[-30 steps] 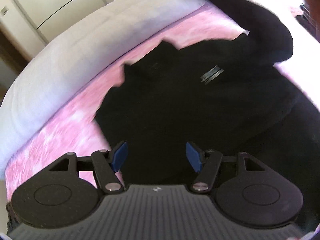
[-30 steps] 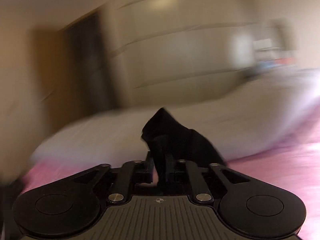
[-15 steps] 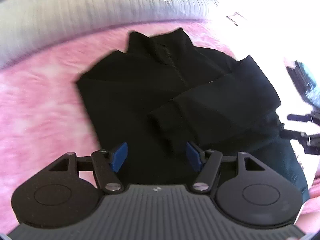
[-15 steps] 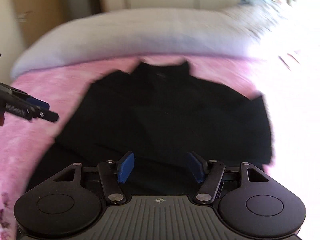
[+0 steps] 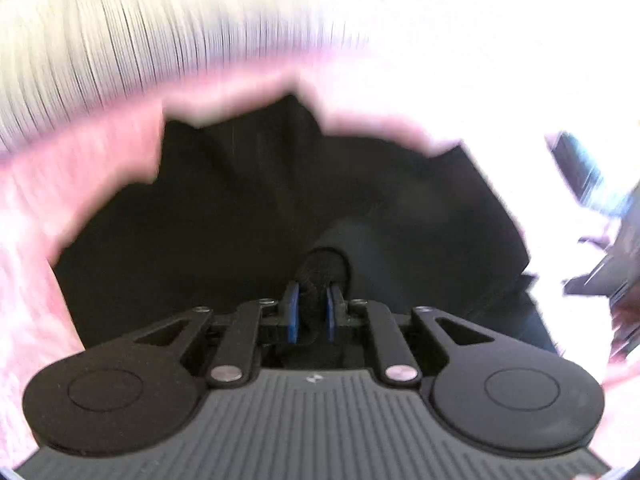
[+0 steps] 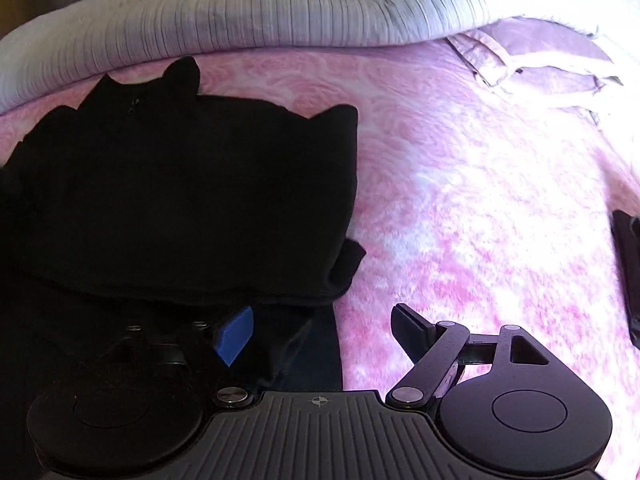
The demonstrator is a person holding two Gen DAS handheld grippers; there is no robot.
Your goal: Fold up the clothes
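A black jacket (image 6: pixel 180 184) lies spread on the pink blanket (image 6: pixel 480 208) of a bed, its collar toward the white ribbed quilt (image 6: pixel 280 12) at the far edge. The step in hand looks like folding a sleeve across the body: the left tongs (image 5: pixel 311 312) are clamped on a dark roll of fabric, likely the sleeve cuff (image 5: pixel 324 268), low over the jacket's front. The right tongs (image 6: pixel 320 332) stand wide apart at the jacket's near right corner, one blue pad over the dark cloth, the other over the blanket, holding nothing. Next, the left probably has to carry the cuff over and lay it flat, while the right needs to close on the hem before any lengthwise fold. No boxes, baskets or other containers are in view
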